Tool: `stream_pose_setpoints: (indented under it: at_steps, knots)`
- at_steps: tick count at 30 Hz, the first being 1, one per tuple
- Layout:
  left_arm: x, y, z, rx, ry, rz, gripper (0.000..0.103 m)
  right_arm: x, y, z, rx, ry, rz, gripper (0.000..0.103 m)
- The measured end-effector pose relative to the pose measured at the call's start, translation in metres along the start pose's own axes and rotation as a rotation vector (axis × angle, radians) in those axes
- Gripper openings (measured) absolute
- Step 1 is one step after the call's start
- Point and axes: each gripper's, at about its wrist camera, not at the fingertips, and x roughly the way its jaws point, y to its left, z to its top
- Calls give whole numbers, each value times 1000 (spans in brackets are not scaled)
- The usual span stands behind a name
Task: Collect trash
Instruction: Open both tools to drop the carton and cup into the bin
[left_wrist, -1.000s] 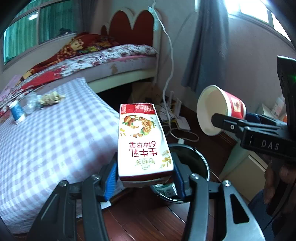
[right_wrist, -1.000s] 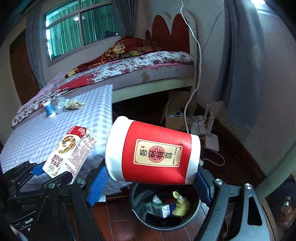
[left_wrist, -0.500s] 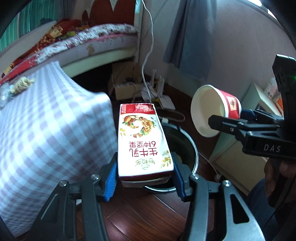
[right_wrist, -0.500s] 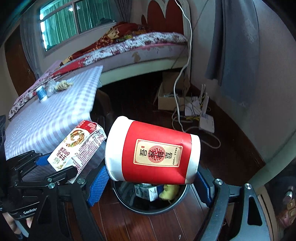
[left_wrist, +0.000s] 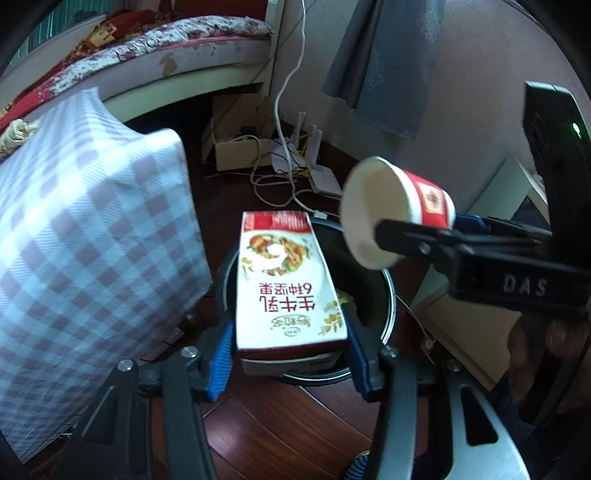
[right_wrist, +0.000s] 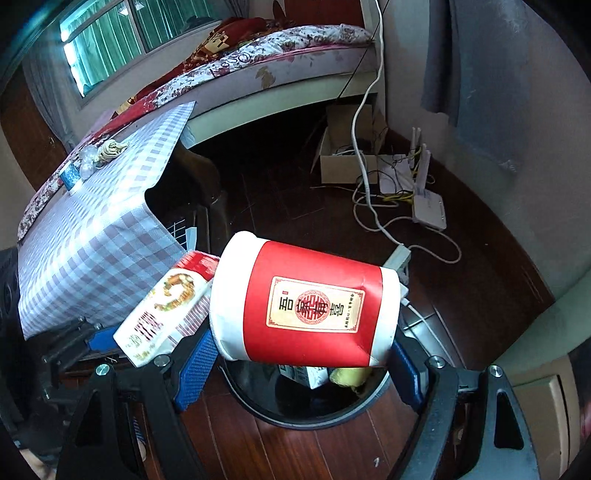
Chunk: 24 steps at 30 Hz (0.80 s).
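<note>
My left gripper (left_wrist: 290, 354) is shut on a white and red milk carton (left_wrist: 288, 284), held flat over the round black trash bin (left_wrist: 388, 295) on the floor. My right gripper (right_wrist: 299, 363) is shut on a red and white paper cup (right_wrist: 306, 302) lying on its side, also above the black bin (right_wrist: 303, 410). In the left wrist view the cup (left_wrist: 395, 206) shows its open mouth at the right, with the right gripper (left_wrist: 424, 236) behind it. The carton (right_wrist: 162, 310) sits just left of the cup in the right wrist view. Trash lies inside the bin.
A table with a checked cloth (left_wrist: 85, 236) stands close on the left, with small items (right_wrist: 99, 155) at its far end. A cardboard box (right_wrist: 347, 162), white cables and a router (right_wrist: 428, 206) lie on the dark wood floor by the wall. A bed (right_wrist: 258, 62) is behind.
Both grippers have come down and forward over the bin, still holding the carton and the cup. The bin now lies directly under them and looks larger.
</note>
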Motion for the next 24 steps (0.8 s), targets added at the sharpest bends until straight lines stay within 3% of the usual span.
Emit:
stream_pose_setpoints:
  at_steps: [2, 3, 4, 11, 24]
  knots:
    - [5, -1, -2, -1, 5, -8, 65, 7, -1, 5, 15, 6, 11, 84]
    - [8, -1, -3, -6, 6, 9, 85, 11, -3, 7, 25, 13, 8, 86]
    - [9, 0, -4, -15, -1, 25, 93, 15, -5, 8, 38, 24, -3, 89]
    - [7, 16, -13, -53, -4, 127, 94, 20, -18, 7, 96, 31, -46, 98]
    - [-24, 19, -14, -57, -66, 162, 97, -1, -10, 4, 73, 2, -80, 101]
